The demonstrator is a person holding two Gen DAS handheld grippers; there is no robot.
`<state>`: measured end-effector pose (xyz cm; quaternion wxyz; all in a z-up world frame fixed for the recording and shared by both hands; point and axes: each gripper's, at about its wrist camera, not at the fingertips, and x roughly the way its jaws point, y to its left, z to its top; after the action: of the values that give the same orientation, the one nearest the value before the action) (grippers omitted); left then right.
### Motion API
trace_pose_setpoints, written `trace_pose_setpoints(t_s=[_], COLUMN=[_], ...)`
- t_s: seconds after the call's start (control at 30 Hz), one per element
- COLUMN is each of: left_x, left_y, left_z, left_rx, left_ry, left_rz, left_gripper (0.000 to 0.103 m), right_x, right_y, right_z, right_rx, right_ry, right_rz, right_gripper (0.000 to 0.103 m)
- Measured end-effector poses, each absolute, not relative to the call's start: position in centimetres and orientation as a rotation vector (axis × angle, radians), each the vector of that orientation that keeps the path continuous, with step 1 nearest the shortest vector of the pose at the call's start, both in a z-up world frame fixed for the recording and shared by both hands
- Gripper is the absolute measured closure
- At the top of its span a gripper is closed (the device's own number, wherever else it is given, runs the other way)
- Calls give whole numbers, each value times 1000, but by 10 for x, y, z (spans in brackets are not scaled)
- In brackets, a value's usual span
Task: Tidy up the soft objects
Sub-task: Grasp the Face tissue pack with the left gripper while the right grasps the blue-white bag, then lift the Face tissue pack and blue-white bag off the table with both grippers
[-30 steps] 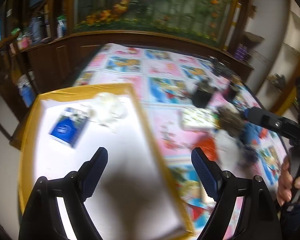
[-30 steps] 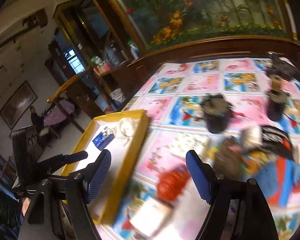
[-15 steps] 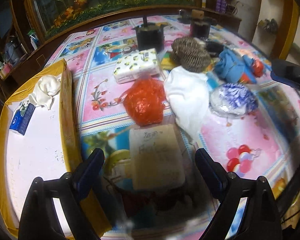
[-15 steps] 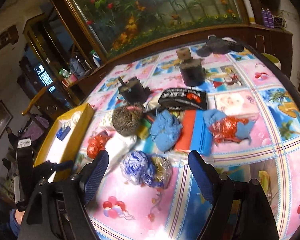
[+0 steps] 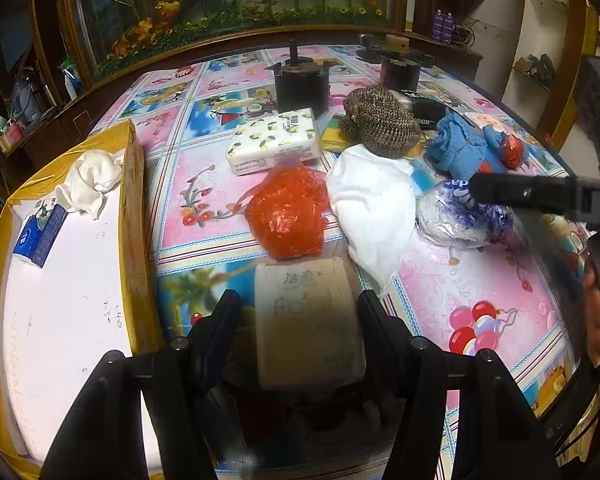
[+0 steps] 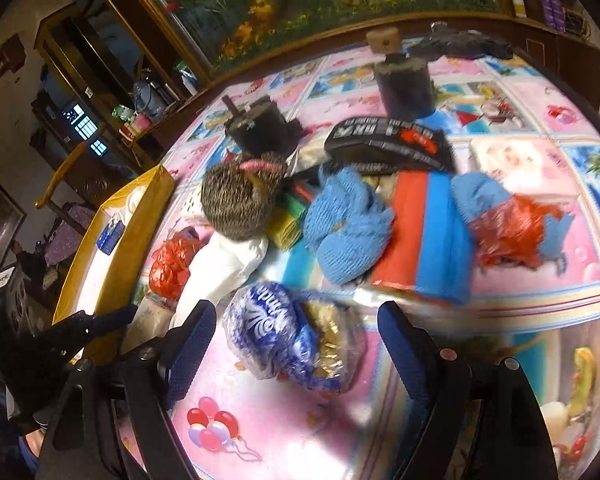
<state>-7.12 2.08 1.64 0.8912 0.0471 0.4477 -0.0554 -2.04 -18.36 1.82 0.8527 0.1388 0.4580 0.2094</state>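
Left gripper [image 5: 300, 312] lowered, jaws wide astride beige pack [image 5: 308, 320]; right gripper [image 6: 296, 340] wide over blue-patterned bag [image 6: 268, 324].

**Right gripper spread over a wrapped bundle**

The right gripper [image 6: 296, 344] hangs with its fingers [image 6: 192, 344] wide apart on either side of a blue-and-white plastic bundle [image 6: 276, 332] on the patterned tablecloth [image 6: 540, 272]. Beyond it lie a white cloth [image 6: 224, 268], a blue knit [image 6: 348, 224], a brown knit ball [image 6: 236, 204] and a red bag [image 6: 172, 264]. The yellow tray [image 6: 140, 216] sits left, holding a blue packet [image 6: 110, 234].
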Motion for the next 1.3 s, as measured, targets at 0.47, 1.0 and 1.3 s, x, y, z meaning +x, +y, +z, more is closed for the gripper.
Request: trace_pose_setpoints(t_s=[0.47, 1.0, 1.3], left_x=[-72, -68, -66], left_y=[11, 41, 36], left_z=[16, 15, 19], left_rx=[137, 168, 141], left_ry=[930, 965, 968], left_rz=[-137, -51, -72], left_gripper=[54, 55, 55], right_x=[-46, -49, -45], right_y=[-139, -162, -168], right_z=[36, 22, 20], right_rx=[-30, 9, 66], right_ry=[972, 952, 957], right_rz=[531, 473, 486], right_gripper=[16, 52, 52])
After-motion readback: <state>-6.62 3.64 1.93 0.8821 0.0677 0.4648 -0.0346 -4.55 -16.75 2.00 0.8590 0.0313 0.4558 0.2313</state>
